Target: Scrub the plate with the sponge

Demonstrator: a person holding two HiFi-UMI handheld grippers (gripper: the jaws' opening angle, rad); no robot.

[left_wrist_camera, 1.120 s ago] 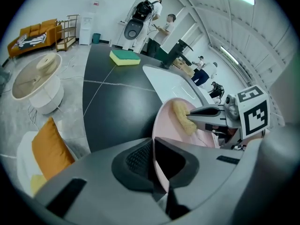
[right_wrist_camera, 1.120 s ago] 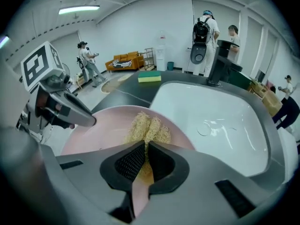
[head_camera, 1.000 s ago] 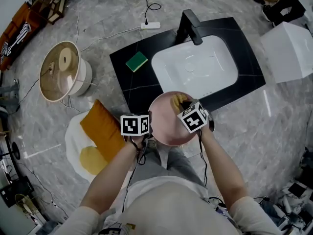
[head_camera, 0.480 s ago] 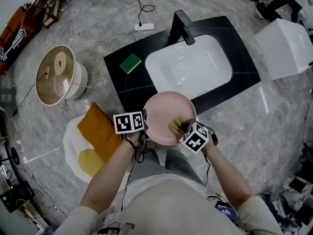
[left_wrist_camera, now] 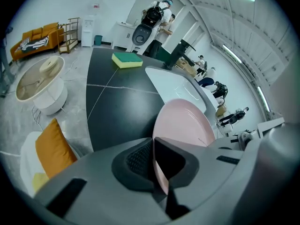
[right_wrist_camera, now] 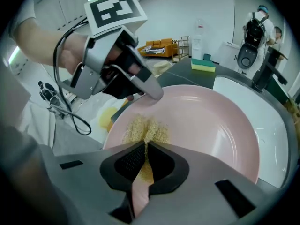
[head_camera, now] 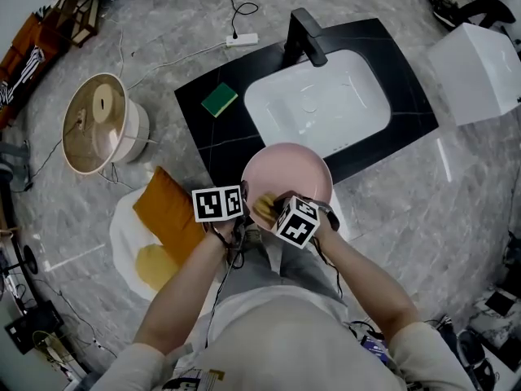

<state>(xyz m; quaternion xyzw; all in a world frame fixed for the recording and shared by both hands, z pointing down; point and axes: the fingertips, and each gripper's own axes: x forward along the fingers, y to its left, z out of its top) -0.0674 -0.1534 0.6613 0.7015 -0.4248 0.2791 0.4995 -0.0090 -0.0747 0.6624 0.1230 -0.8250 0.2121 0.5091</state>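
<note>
A pink plate [head_camera: 297, 173] is held in the air in front of the black counter. My left gripper [head_camera: 245, 208] is shut on its left rim; in the left gripper view the plate [left_wrist_camera: 183, 124] runs edge-on between the closed jaws [left_wrist_camera: 153, 165]. My right gripper [head_camera: 271, 210] is shut on a yellow sponge [head_camera: 262, 207] and presses it on the plate's near-left part, close to the left gripper. In the right gripper view the sponge [right_wrist_camera: 146, 130] lies flattened on the plate [right_wrist_camera: 211, 125], just below the left gripper [right_wrist_camera: 151, 93].
Behind the plate stands a black counter [head_camera: 213, 133] with a white sink [head_camera: 319, 104] and a black faucet [head_camera: 304, 32]. A green sponge [head_camera: 219, 99] lies on the counter's left. An orange cushion [head_camera: 167, 210] on a white seat and a round wooden stool [head_camera: 98, 120] are at the left.
The right gripper has swept the sponge from the plate's far side down across it to the near-left part, toward the left gripper. The left gripper has kept its hold on the rim.
</note>
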